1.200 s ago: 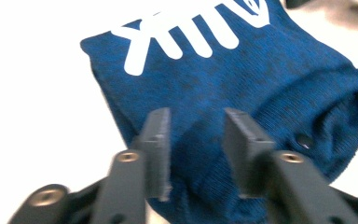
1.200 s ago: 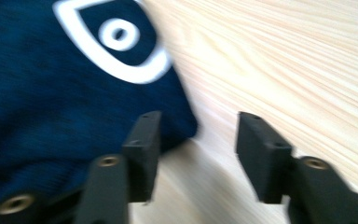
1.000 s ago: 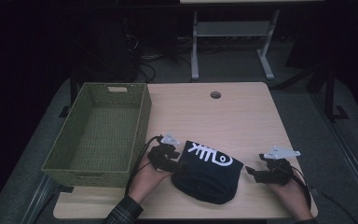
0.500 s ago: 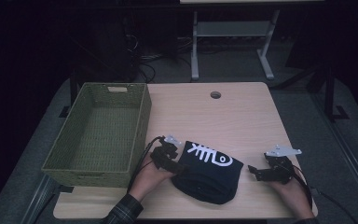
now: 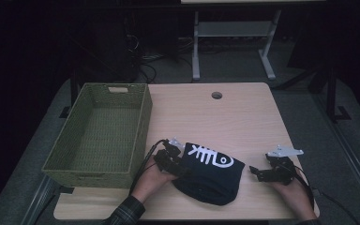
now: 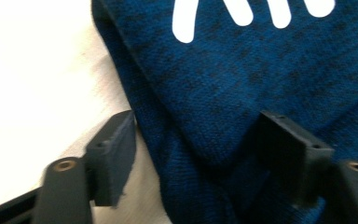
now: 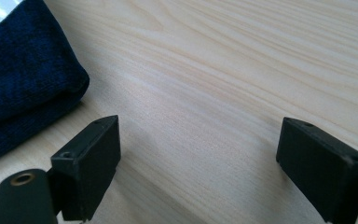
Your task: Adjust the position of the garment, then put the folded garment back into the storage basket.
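Note:
A folded dark blue cloth [image 5: 211, 176] with a white fishbone print lies near the table's front edge. My left gripper [image 5: 181, 165] is at its left end. In the left gripper view the cloth [image 6: 242, 70] has its folded edge between the jaws of that gripper [image 6: 196, 135]. They have just been closing but still stand wide, one pad beside the edge and one on top of the fabric. My right gripper [image 5: 254, 172] rests low to the right of the cloth, a little apart from it. Its own view shows this gripper [image 7: 198, 135] open over bare wood, beside the cloth [image 7: 18, 70].
A green woven basket [image 5: 143, 122] stands empty on the table's left side, close to my left hand. The wooden table [image 5: 225, 117] has a round cable hole [image 5: 216, 95] near its back edge. Desk legs and cables stand on the dark floor behind it.
My left gripper has edged slightly toward the front, staying at the cloth's left edge. The cloth and my right gripper stay where they were.

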The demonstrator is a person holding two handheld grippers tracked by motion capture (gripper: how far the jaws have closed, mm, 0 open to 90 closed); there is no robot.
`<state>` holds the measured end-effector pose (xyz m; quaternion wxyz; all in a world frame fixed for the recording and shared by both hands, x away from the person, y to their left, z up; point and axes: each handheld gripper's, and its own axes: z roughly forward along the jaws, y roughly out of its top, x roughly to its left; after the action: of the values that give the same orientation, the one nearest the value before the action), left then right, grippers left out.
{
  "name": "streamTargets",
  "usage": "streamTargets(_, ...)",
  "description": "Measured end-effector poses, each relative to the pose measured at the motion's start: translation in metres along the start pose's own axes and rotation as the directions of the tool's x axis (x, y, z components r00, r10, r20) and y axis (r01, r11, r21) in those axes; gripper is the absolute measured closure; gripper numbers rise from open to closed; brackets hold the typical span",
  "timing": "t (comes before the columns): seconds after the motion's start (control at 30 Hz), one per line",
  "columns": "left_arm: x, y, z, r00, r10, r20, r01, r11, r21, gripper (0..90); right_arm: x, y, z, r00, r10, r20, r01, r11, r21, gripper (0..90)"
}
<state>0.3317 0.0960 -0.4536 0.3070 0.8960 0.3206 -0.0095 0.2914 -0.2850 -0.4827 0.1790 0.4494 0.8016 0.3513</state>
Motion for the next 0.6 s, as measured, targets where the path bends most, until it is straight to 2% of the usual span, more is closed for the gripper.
streamTargets(0.07,0.0006,0.0003,-0.0008,0.9998,0.016,0.007,-0.016,0.9998,0.012,34.9,0.0,0.0,0.0,1.0,0.0,0.0,0.0,1.0,0.0,13.3)
streamTargets(0.17,0.0009,0.0006,-0.0008,0.9996,0.016,0.021,-0.017,0.9998,0.012,40.6,0.0003,0.0001,0.0001,1.0,0.002,0.002,-0.002,1.0,0.0,13.3)
streamTargets(0.2,-0.0003,0.0007,0.0,0.9997,0.003,0.023,-0.003,1.0,0.001,41.4,0.0003,0.0001,0.0001,1.0,0.003,0.002,-0.003,1.0,0.0,13.3)
streamTargets(0.4,0.0006,0.0017,-0.0004,0.9992,0.009,0.038,-0.009,0.9998,0.02,49.3,0.0006,0.0001,0.0001,1.0,0.004,0.003,-0.004,1.0,0.0,13.3)
streamTargets(0.47,-0.0007,0.002,0.0004,0.999,-0.014,0.042,0.014,0.9999,0.01,51.5,0.0006,0.0001,0.0001,1.0,0.005,0.003,-0.005,1.0,0.0,13.3)
streamTargets(0.6,0.0004,0.0032,0.0002,0.9985,-0.017,0.053,0.016,0.9996,0.025,56.1,0.0005,0.0001,0.0001,1.0,0.004,0.003,-0.004,1.0,0.0,13.4)
